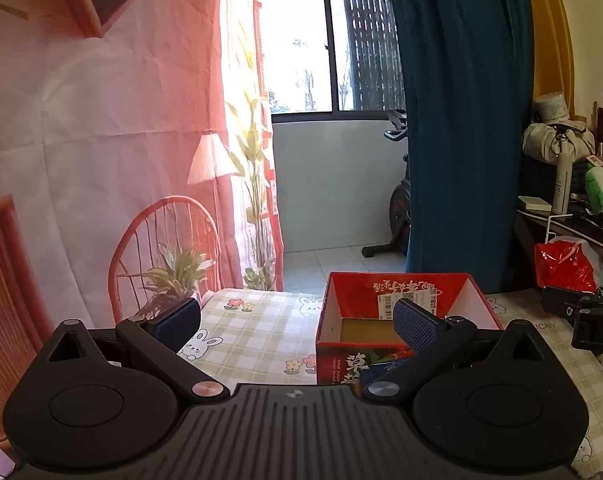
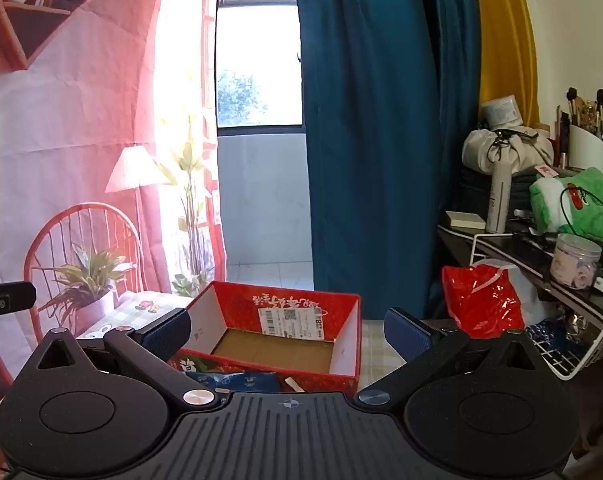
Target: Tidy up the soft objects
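The left gripper hung over the table, its blue-padded fingers spread as wide as they go with nothing between them. The table wore a checked cloth printed with rabbits and flowers. Ahead and to the right of this gripper sat an open red cardboard box, its brown floor bare and a white shipping label stuck to the inside of its far wall. The right finger of the left gripper overlapped the box's near edge in that view.

The right gripper was likewise fully open and held nothing, its fingers framing the same red cardboard box from slightly above. Just in front of the box's near wall, a blue packet lay on the table, mostly hidden by the gripper body; what it was exactly I could not tell. A small pale piece lay beside it.

To the right, a dark shelf carried a green plush toy, well apart from the box. A red plastic bag sat below the shelf. A teal curtain hung behind the box.
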Demonstrator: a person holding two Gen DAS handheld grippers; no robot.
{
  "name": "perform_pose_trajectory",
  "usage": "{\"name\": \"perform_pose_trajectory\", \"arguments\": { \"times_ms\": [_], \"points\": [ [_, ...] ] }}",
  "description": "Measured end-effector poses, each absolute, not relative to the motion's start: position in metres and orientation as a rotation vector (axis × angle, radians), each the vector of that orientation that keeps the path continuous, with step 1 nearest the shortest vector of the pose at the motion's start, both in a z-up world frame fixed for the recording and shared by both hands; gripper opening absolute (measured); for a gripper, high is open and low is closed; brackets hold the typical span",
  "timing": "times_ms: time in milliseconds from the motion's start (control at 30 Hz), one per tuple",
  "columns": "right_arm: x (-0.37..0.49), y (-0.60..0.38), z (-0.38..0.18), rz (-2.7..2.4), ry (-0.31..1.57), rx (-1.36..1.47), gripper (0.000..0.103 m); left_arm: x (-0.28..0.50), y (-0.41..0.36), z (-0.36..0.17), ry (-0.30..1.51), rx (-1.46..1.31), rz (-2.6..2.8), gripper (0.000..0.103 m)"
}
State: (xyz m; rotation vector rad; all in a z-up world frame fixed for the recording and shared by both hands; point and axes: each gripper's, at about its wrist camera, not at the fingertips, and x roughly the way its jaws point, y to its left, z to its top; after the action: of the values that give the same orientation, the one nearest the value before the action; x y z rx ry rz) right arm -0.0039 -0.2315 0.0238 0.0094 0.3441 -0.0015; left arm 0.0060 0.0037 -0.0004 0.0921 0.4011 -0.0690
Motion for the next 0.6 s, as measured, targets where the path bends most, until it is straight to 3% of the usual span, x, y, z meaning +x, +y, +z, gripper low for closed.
{"name": "perform_pose_trajectory", "arguments": {
  "times_ms": [600],
  "points": [
    [-0.007,-0.235,0.022,-0.008,0.340,0.004,0.103,0.001,0.004,0.002,0.358,0.104,-0.023,0.103]
  ]
}}
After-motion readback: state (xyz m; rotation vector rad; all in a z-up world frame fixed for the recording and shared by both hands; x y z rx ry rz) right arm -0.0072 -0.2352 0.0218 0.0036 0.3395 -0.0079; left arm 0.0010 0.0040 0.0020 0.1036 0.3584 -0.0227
